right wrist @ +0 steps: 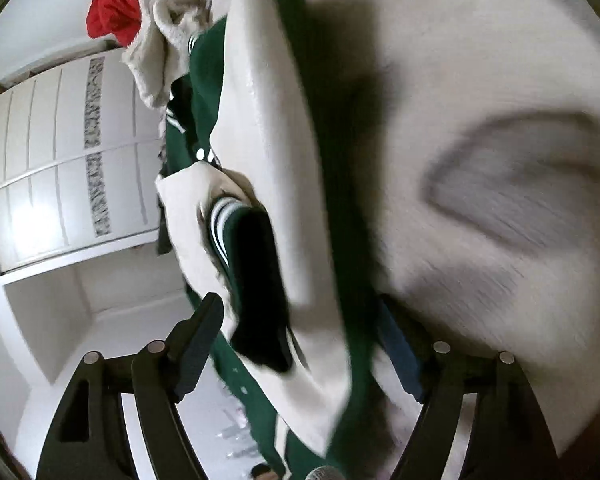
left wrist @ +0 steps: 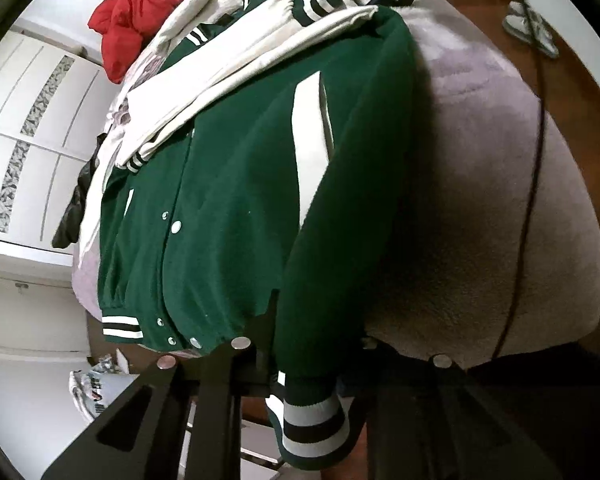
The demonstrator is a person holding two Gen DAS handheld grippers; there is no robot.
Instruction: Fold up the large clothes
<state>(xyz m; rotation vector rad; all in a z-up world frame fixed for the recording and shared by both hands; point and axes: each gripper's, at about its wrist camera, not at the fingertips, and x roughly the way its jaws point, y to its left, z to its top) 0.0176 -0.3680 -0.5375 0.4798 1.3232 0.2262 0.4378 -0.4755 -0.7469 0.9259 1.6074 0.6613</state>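
The pale, fuzzy bed cover (left wrist: 480, 200) fills most of both views, and the big green varsity jacket with cream sleeves and white snap buttons (left wrist: 228, 200) lies spread across it, its striped hem toward the near left edge. Far beyond it sits a heap of other clothing, a crumpled red garment (left wrist: 140, 12) on top, with a white panelled wardrobe (left wrist: 32, 128) to the left.

The left tongs (left wrist: 260, 360) are together, clamped on the jacket's fabric at the near edge, close to a striped green-and-white cuff (left wrist: 312, 420) that hangs below. The right tongs (right wrist: 300, 344) stand apart, with a cream sleeve (right wrist: 268, 160) and its dark cuff opening between the fingers, not yet pinched; that view is blurred.

The risk, as I judge it: the left grip looks thin, so a pull could slip off the heavy cloth. If the right tongs close on the sleeve alone, the fold would drag crooked and bunch the body.
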